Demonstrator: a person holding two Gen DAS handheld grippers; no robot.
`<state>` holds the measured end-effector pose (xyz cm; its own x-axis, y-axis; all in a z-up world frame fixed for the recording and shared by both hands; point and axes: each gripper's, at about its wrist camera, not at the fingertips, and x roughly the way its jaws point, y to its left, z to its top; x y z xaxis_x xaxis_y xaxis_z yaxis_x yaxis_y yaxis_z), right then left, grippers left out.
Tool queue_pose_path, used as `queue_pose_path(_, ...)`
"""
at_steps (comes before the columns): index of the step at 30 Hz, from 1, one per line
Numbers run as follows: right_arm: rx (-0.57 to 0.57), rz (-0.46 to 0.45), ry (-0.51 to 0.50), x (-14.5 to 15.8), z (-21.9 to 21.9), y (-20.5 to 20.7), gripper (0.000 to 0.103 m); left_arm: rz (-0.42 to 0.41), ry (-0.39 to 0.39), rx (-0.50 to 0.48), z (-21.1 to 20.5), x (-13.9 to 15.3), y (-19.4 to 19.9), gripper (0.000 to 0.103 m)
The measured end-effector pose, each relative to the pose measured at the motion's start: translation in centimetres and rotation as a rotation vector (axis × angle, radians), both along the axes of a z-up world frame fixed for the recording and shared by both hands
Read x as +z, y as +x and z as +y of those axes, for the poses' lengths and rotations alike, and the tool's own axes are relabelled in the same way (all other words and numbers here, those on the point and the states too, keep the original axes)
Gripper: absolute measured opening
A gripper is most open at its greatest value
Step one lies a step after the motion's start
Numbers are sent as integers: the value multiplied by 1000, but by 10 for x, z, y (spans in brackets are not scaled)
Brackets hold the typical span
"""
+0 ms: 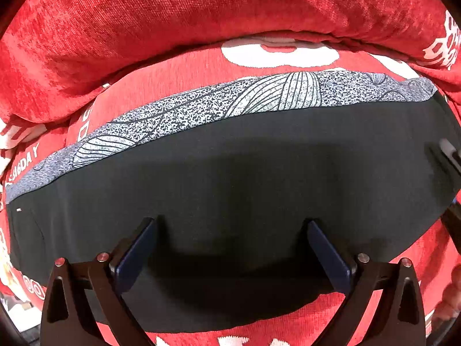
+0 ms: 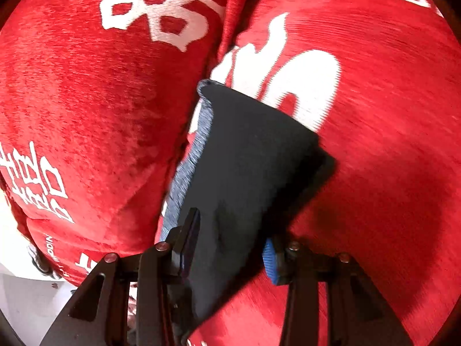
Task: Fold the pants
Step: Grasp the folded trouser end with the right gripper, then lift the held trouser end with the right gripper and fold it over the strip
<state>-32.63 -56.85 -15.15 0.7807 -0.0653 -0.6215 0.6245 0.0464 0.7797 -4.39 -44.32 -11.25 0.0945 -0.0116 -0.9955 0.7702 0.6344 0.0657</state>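
The pants [image 1: 245, 178] are black with a grey speckled, leaf-patterned strip along the far edge. They lie flat across a red sofa seat. My left gripper [image 1: 230, 242] is open, its two fingers spread just above the near part of the black cloth, holding nothing. In the right wrist view the pants [image 2: 247, 158] lie as a narrow black strip with the grey edge on its left. My right gripper [image 2: 230, 239] is open; the cloth lies between its spread fingers, over the blue pad [image 2: 269, 259] of the right one, not pinched.
The red sofa cover [image 1: 173, 14] with white lettering rises as a backrest behind the pants. A seam between two red cushions [image 2: 222, 37] runs ahead of the right gripper. The other gripper [image 1: 452, 155] shows at the right edge of the left wrist view.
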Motion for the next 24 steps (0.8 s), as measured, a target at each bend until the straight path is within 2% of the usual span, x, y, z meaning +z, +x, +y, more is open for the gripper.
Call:
queue_pose_path(4, 22, 52, -27, 5, -5, 21, 44, 8, 16, -10, -3, 4, 5, 103)
queue_pose_path(5, 32, 68, -22, 6, -6, 25, 37, -5, 10, -11, -4, 10, 7, 103)
queue_pose_path(6, 49, 95, -17, 11, -9, 29, 15, -30, -17, -10, -6, 19, 9, 103)
queue_pose_path(8, 74, 87, -38, 20, -10, 32, 14, -59, -56, -9, -12, 31, 13, 103)
queue_pose_path(10, 122, 68, -91, 39, -7, 37, 14, -53, -76, -6, -21, 31, 16, 103)
queue_pose_path(14, 191, 56, -181, 72, 7, 47, 14, -16, 7, -64, -34, -5, 0, 103)
queue_pose_path(15, 205, 59, -198, 78, 11, 50, 14, -27, -19, -52, -32, -7, -1, 103)
queue_pose_path(20, 300, 119, -309, 104, 31, 78, 13, 24, -37, -39, -26, -5, 9, 103)
queue_pose_path(22, 333, 157, -365, 117, 40, 90, 13, 33, -40, -19, -17, 4, 20, 103)
queue_pose_path(24, 375, 198, -433, 130, 53, 104, 13, 19, -88, 8, -1, 19, 31, 103)
